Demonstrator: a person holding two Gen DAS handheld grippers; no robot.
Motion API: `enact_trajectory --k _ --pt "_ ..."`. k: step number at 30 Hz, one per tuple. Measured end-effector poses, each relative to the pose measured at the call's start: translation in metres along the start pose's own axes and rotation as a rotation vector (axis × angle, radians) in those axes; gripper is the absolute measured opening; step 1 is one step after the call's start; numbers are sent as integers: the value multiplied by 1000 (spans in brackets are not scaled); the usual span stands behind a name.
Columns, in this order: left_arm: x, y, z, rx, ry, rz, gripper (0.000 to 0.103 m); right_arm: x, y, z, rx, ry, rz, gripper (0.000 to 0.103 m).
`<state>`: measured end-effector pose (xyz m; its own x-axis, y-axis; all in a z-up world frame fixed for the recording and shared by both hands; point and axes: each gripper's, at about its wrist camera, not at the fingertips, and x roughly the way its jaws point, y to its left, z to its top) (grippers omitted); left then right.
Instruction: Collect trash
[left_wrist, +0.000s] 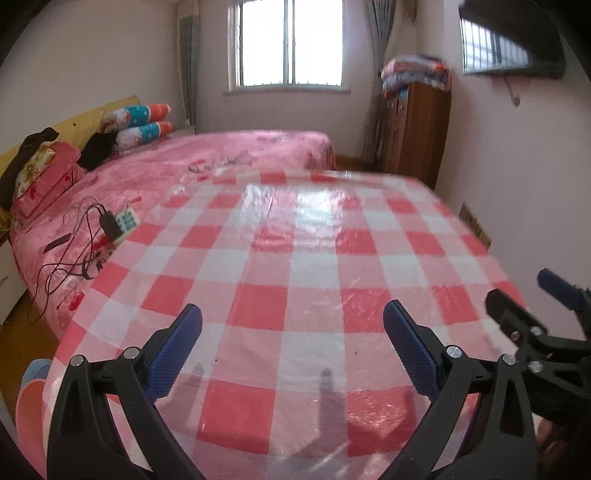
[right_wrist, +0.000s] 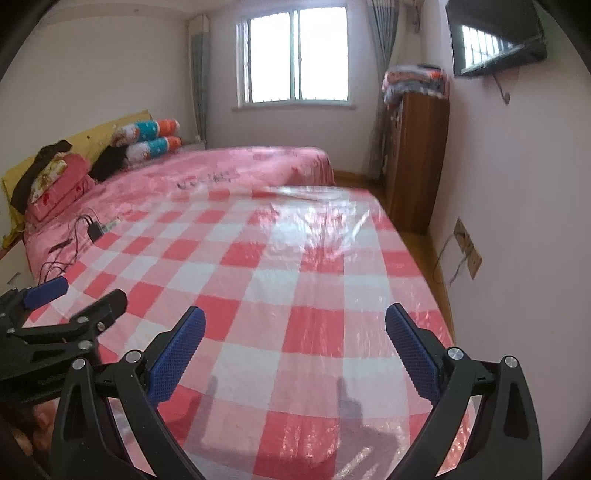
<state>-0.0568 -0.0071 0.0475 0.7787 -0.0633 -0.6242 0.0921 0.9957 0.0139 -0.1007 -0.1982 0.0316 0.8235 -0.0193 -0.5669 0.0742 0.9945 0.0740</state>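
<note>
From the left wrist view, the left gripper (left_wrist: 291, 343) hangs over a table (left_wrist: 295, 258) covered in a red-and-white checked cloth under clear plastic. Its jaws are spread wide and hold nothing; the blue pads (left_wrist: 177, 354) touch nothing, and their shadows fall on the cloth below. The right gripper (left_wrist: 524, 299) shows at the right edge, also spread apart and empty. No trash can be made out on the cloth; a few tiny dark specks may be crumbs, too small to tell. Beyond the table lies a bed (left_wrist: 221, 155) with a pink cover, and on it a remote (left_wrist: 127, 221) beside a black charger (left_wrist: 110, 225) with tangled cables.

From the right wrist view, the right gripper (right_wrist: 295, 343) floats above the same table (right_wrist: 295, 258), jaws released wide, grasping nothing. The left gripper (right_wrist: 81, 299) sits at the left edge, parted as well. The cloth here also looks bare of trash. A wooden cabinet (right_wrist: 417, 158) stands against the right wall with folded blankets (right_wrist: 413, 83) on top.
</note>
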Motion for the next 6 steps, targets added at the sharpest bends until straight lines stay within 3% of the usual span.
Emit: enact_trajectory --k 6 --pt "53 4 -6 -49 182 -7 99 35 -8 -6 28 152 -30 97"
